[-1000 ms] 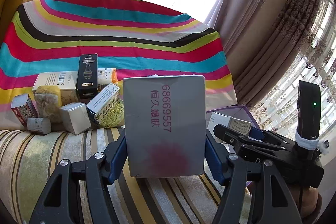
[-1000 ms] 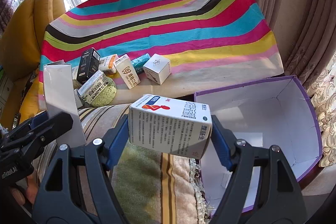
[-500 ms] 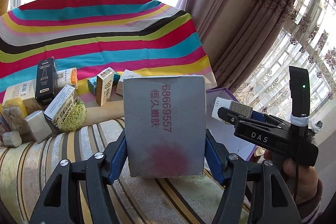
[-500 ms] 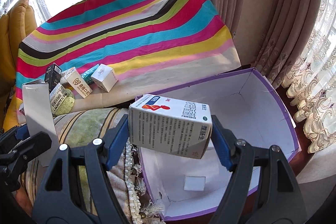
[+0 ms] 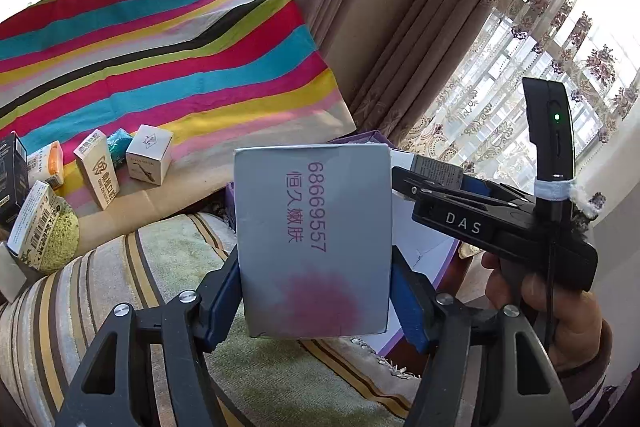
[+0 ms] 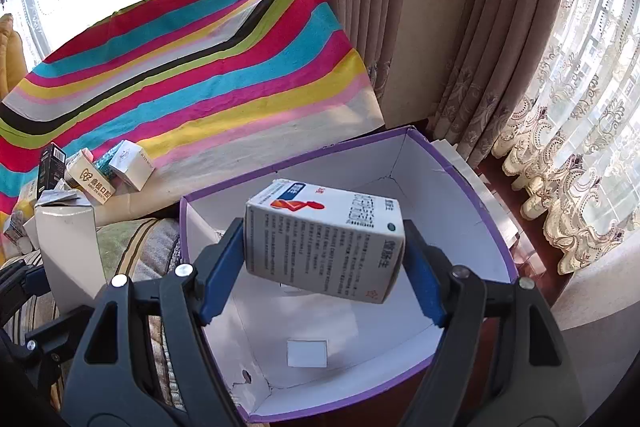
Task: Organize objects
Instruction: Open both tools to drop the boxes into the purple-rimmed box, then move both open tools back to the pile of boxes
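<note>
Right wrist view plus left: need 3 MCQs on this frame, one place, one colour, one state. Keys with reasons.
1. The white medicine box in the right gripper hangs over:
A. the striped blanket
B. the purple storage box
C. a yellow cushion

2. The print on the grey box is:
A. green
B. black
C. magenta

3. The left gripper is:
A. shut on the grey box
B. open
C. out of view

Key: B, the box interior shows beneath it; C, magenta digits and characters; A, both blue pads press its sides.

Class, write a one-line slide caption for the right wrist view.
Right gripper holds a white medicine carton above an open purple storage box.
</note>
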Motion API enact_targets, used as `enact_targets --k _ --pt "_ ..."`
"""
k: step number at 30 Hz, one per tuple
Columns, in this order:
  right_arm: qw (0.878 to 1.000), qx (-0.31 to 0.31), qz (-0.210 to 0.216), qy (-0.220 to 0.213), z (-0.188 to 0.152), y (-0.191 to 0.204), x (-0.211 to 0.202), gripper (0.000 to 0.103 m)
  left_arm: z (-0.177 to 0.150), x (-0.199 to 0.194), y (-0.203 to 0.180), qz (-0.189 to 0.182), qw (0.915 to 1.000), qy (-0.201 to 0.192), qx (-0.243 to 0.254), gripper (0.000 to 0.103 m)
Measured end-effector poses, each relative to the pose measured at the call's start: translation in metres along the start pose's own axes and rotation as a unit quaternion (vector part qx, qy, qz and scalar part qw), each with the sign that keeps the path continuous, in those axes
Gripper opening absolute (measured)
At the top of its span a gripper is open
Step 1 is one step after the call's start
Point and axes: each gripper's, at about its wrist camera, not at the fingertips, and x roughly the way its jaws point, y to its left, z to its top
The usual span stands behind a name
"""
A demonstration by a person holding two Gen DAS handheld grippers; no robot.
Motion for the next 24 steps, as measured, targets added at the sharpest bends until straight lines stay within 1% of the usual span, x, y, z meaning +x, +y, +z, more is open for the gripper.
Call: enact_targets --k 4,7,9,17,22,24 --pt "1.0 0.009 -0.006 0.003 0.001 -0.007 0.001 0.078 0.0 0.004 -0.005 -0.008 0.9999 0.009 0.008 0.069" --pt "1.0 0.015 -0.01 0.005 0.001 -0.01 0.002 0.078 -0.001 0.004 -0.006 -0.001 0.9999 0.01 0.01 0.075" --pt "1.0 0.015 -0.01 0.006 0.001 -0.01 0.002 0.078 -0.002 0.002 -0.005 0.0 0.9999 0.009 0.007 0.075" --pt "1.0 0.002 -0.01 -0.003 0.001 -0.001 -0.003 0.079 0.001 -0.006 0.005 0.011 0.9996 -0.004 -0.025 0.076" --pt "1.0 -0.005 -0.007 -0.006 0.002 0.007 -0.007 0.079 -0.001 -0.018 0.02 0.016 0.9985 -0.016 -0.051 0.077" --pt "1.0 -0.01 -0.005 -0.008 0.002 0.013 -0.009 0.079 -0.002 -0.023 0.025 0.027 0.9978 -0.021 -0.056 0.077"
